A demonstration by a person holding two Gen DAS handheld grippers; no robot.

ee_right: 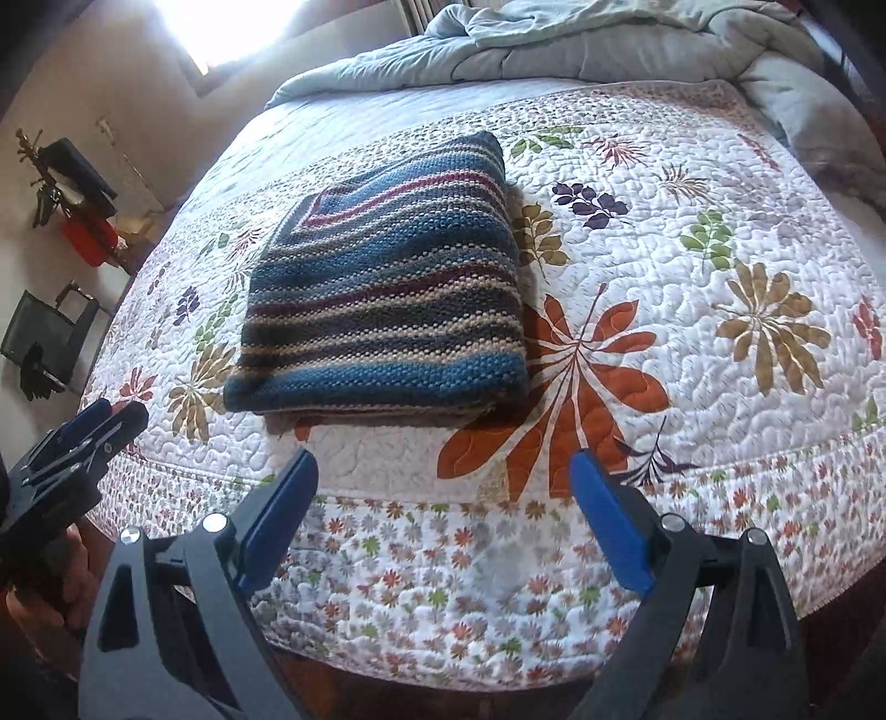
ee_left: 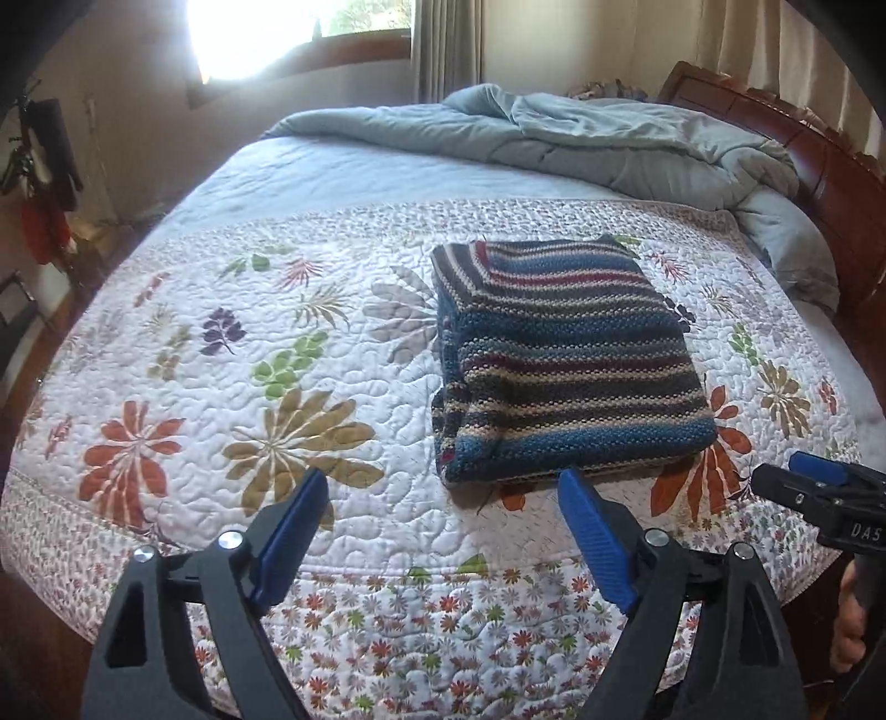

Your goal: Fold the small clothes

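A striped knit garment [ee_left: 565, 360] in blue, beige and maroon lies folded into a thick rectangle on the floral quilt [ee_left: 232, 354]; it also shows in the right wrist view [ee_right: 387, 299]. My left gripper [ee_left: 443, 487] is open and empty, held above the quilt's near edge, just short of the garment's near edge. My right gripper [ee_right: 443, 471] is open and empty, also a little short of the garment. Each gripper shows in the other's view: the right one [ee_left: 819, 482] at the far right, the left one [ee_right: 105, 421] at the far left.
A rumpled grey-blue duvet [ee_left: 609, 144] is bunched at the far side of the bed. A dark wooden headboard [ee_left: 819, 166] runs along the right. Chairs and hanging items [ee_right: 61, 332] stand by the wall on the left. A bright window [ee_left: 266, 33] is behind.
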